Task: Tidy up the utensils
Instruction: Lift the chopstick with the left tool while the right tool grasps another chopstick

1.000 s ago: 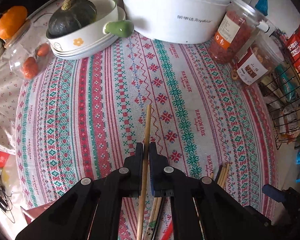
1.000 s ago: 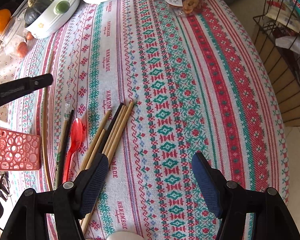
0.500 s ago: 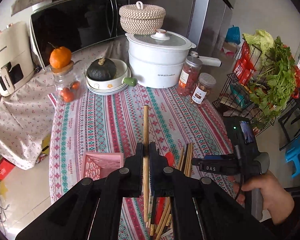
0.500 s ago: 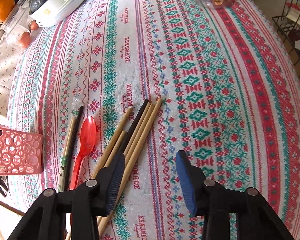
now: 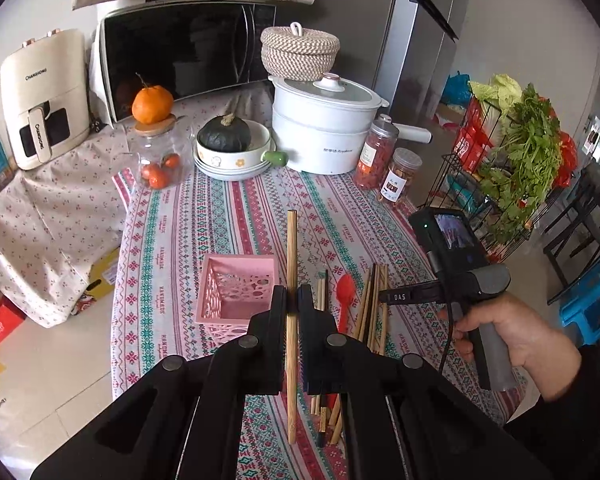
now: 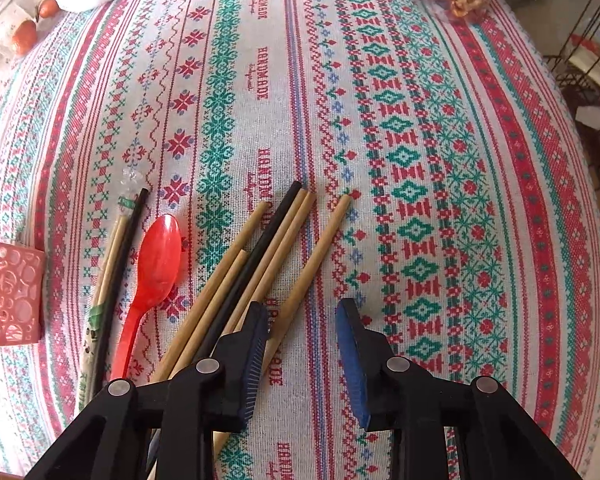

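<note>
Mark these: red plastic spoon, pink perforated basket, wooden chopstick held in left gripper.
red plastic spoon [image 6: 161, 256], right wrist view, bowl
pink perforated basket [image 5: 236, 292], left wrist view, front wall
wooden chopstick [image 5: 291, 248], left wrist view, shaft above the fingers

White pot [image 5: 324, 136], woven basket [image 5: 299, 53], squash in bowl [image 5: 225, 134], two jars [image 5: 396, 168], microwave [image 5: 184, 52], counter cloth [image 6: 420, 120].

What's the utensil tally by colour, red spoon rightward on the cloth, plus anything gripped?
Red plastic spoon: 1
Black chopstick: 1
Light wooden chopsticks on the cloth: 5
Light wooden chopstick in the left gripper: 1
Total: 8
</note>
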Tool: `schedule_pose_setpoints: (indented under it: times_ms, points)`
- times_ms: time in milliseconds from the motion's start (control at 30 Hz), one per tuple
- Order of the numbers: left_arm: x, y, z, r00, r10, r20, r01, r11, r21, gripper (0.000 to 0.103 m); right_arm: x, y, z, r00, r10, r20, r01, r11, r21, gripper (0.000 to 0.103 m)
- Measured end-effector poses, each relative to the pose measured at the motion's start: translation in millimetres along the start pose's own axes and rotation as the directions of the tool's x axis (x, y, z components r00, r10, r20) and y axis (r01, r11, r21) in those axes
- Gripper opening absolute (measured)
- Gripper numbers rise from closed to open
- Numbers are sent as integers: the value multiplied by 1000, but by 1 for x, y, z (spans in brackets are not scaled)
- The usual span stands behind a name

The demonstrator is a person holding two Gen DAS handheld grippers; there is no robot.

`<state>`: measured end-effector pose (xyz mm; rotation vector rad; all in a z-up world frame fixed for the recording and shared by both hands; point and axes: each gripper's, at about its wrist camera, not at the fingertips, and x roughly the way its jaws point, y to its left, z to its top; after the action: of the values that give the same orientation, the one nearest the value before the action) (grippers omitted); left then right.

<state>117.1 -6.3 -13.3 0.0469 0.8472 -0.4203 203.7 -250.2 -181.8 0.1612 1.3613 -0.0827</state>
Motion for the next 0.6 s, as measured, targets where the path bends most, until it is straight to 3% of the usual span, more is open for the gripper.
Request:
schedule_pose_setpoints:
  times_ms: [100,233,433,600]
  points:
    - [2,3,-3,1000,5,-4,-5,1000,-6,5,2,14,-1,998,-54,36,55,998,-17,31]
    - [1,7,-9,1000,20,4,-20,1000,-4,5,2,14,-3,997,-20,79,20,1000,1,9]
    - [-6,20,-14,999,27,33,-26,999,-28,5,-16,-11,-13,986,93,141,-103,993,62,6]
    - [-19,23,-13,997,32,75,-30,999,-34,5,-68,-13,-25,953,143,266,-158,987,34,6]
